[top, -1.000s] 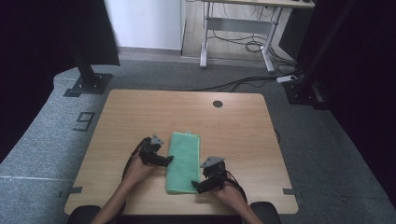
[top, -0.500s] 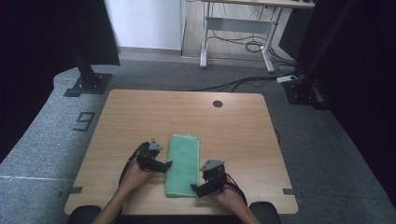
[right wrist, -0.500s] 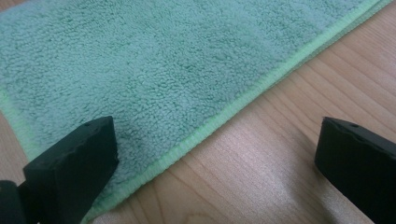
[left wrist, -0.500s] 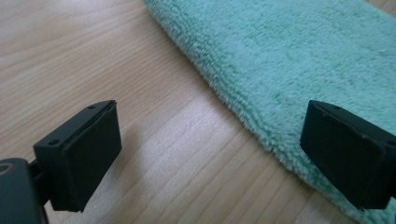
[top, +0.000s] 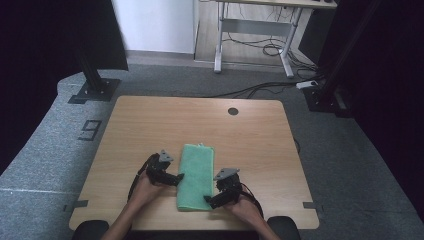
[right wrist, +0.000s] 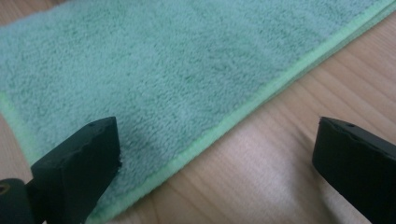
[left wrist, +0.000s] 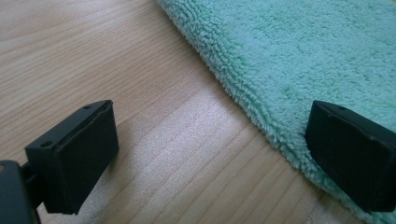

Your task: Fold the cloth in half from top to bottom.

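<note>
A folded green towel (top: 196, 175) lies flat on the wooden table (top: 250, 135), lengthwise away from the person. My left gripper (top: 176, 177) is at the towel's left edge, open; in the left gripper view one jaw rests over the fluffy towel edge (left wrist: 261, 88) and the other over bare wood. My right gripper (top: 210, 200) is at the towel's near right corner, open too; its jaws straddle the stitched towel border (right wrist: 243, 114), one over cloth and one over wood.
The table has a round cable hole (top: 233, 111) at its far side. Beyond it stand a black stand base (top: 92, 90) on the grey floor, a white desk frame (top: 250, 35) and loose cables (top: 270, 87).
Both hands and the towel have shifted slightly toward the near edge of the table; both grippers stay at the towel's sides.
</note>
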